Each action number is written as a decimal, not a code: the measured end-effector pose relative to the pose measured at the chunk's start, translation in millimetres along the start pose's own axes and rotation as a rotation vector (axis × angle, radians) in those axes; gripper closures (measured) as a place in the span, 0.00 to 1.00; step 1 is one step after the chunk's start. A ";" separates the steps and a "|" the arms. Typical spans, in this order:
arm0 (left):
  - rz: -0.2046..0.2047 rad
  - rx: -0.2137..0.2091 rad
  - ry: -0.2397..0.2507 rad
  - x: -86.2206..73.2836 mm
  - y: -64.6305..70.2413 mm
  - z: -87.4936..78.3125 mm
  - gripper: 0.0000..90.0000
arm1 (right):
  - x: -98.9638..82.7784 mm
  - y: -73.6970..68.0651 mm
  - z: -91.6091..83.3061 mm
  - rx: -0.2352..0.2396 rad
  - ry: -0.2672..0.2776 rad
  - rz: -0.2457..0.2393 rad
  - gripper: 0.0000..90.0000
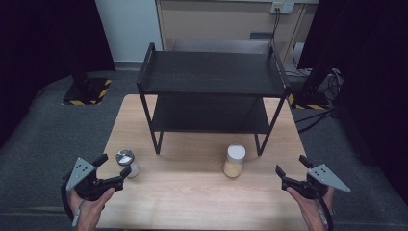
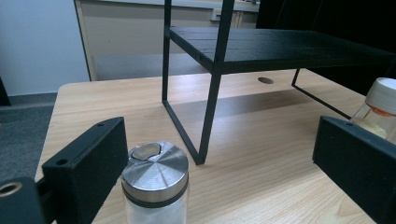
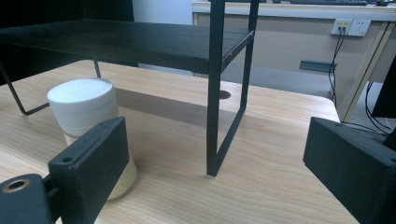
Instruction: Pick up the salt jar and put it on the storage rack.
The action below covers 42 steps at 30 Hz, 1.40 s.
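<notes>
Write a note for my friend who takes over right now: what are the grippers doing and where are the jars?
Left gripper: open, right beside the metal-lid jar, not gripping it.
Right gripper: open, holding nothing, off to the side of the white-lid jar.
Both jars stand upright on the table in front of the black shelf.
Done: nothing picked up.
Left: probably grab each jar; the shelf looks like the likely place for them.

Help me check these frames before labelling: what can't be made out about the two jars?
- Metal-lidded jar: base cut off by the left gripper view's bottom edge.
- White-lidded jar: lower part hidden behind the right tongs' near jaw in the right gripper view.
- Both jars' contents: too small in the high view to identify.
</notes>
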State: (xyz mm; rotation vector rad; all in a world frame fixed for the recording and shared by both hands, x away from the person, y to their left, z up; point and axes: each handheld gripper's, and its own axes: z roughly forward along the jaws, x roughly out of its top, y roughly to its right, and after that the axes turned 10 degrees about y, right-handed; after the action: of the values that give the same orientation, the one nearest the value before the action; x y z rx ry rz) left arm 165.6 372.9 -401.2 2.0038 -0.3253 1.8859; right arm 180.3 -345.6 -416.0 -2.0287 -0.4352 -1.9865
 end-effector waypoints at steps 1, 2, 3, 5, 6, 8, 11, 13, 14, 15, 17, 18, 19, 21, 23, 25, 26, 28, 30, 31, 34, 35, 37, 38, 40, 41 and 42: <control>-0.002 0.001 0.002 -0.2 -0.3 0.1 0.02 | -0.3 0.4 0.7 0.006 -0.002 0.001 0.08; 0.002 0.001 -0.002 0.4 -0.6 0.4 0.02 | -0.3 0.5 1.1 0.009 -0.003 -0.002 0.08; 0.001 0.003 0.000 0.4 -0.6 0.8 0.02 | -0.1 0.2 1.2 0.013 -0.004 -0.006 0.08; 0.002 0.001 0.001 0.5 -0.6 0.5 0.02 | 0.4 -0.5 0.5 0.018 -0.006 -0.014 0.08; 0.006 -0.002 0.001 0.6 -0.4 0.2 0.02 | 0.9 -0.5 0.4 0.021 -0.008 -0.015 0.08; 0.013 -0.005 -0.003 1.1 -0.1 -0.4 0.02 | 1.4 -0.1 -0.8 0.020 -0.002 -0.021 0.08; 0.006 -0.002 -0.002 0.8 0.2 -1.2 0.02 | 0.9 0.4 -3.4 0.010 0.009 -0.007 0.08; 0.006 0.000 -0.012 1.8 0.3 -1.0 0.02 | 0.0 1.3 -4.8 0.007 0.013 0.004 0.08; 0.006 0.000 -0.010 1.6 1.0 -0.8 0.02 | 0.0 1.6 -5.1 0.006 0.013 0.005 0.08; 0.010 0.001 -0.010 1.9 1.7 -0.8 0.02 | 0.1 2.2 -5.2 0.007 0.011 0.005 0.08; 0.012 0.002 -0.012 2.2 2.5 -0.9 0.02 | -0.2 2.5 -5.4 0.006 0.012 0.006 0.08; 0.015 0.003 -0.014 2.4 2.7 -1.1 0.02 | -0.3 2.7 -5.6 0.007 0.012 0.007 0.08; 0.015 0.003 -0.014 2.3 2.7 -1.1 0.02 | -0.2 2.8 -5.8 0.008 0.013 0.006 0.08; 0.016 0.006 -0.014 2.1 2.7 -1.2 0.02 | -0.3 2.8 -5.9 0.010 0.013 0.005 0.08; 0.014 0.009 -0.015 2.0 2.3 -1.1 0.02 | -0.6 3.0 -5.8 0.010 0.013 0.007 0.08; 0.014 0.009 -0.017 2.1 2.4 -0.9 0.02 | -0.9 3.1 -5.4 0.011 0.013 0.007 0.08; 0.015 0.008 -0.018 2.2 2.4 -0.9 0.02 | -1.1 3.1 -5.4 0.010 0.013 0.007 0.08; 0.018 0.008 -0.019 2.3 2.9 -0.8 0.02 | -1.3 3.2 -5.3 0.007 0.013 0.011 0.07; 0.020 0.007 -0.022 2.4 3.1 -0.3 0.02 | -1.6 3.3 -5.4 0.004 0.013 0.015 0.07; 0.020 0.006 -0.024 2.4 3.0 0.1 0.02 | -1.7 3.7 -5.5 0.005 0.014 0.016 0.07; 0.019 0.007 -0.024 2.1 3.7 0.3 0.02 | -2.3 3.8 -6.0 0.002 0.018 0.020 0.06; 0.019 0.008 -0.024 2.0 4.0 0.3 0.02 | -2.4 3.9 -6.2 0.001 0.019 0.022 0.06; 0.015 0.011 -0.025 1.8 4.4 0.6 0.01 | -2.7 3.7 -6.4 -0.003 0.022 0.022 0.05; 0.013 0.015 -0.024 1.6 4.6 0.5 0.01 | -3.0 4.0 -6.3 -0.003 0.023 0.024 0.05; 0.012 0.019 -0.024 1.7 4.6 -0.1 0.00 | -3.3 3.8 -6.1 -0.006 0.024 0.030 0.04; 0.009 0.021 -0.023 1.5 4.6 -0.2 0.00 | -3.5 4.1 -6.0 -0.004 0.024 0.032 0.04; 0.007 0.023 -0.024 1.5 4.6 -0.2 0.00 | -3.6 4.2 -5.9 -0.003 0.024 0.032 0.04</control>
State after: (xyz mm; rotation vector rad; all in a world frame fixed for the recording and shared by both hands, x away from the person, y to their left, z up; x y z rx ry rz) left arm 163.6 369.0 -399.2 2.0448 -0.3187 1.8797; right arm 176.5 -351.9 -419.4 -1.9986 -0.3919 -1.9916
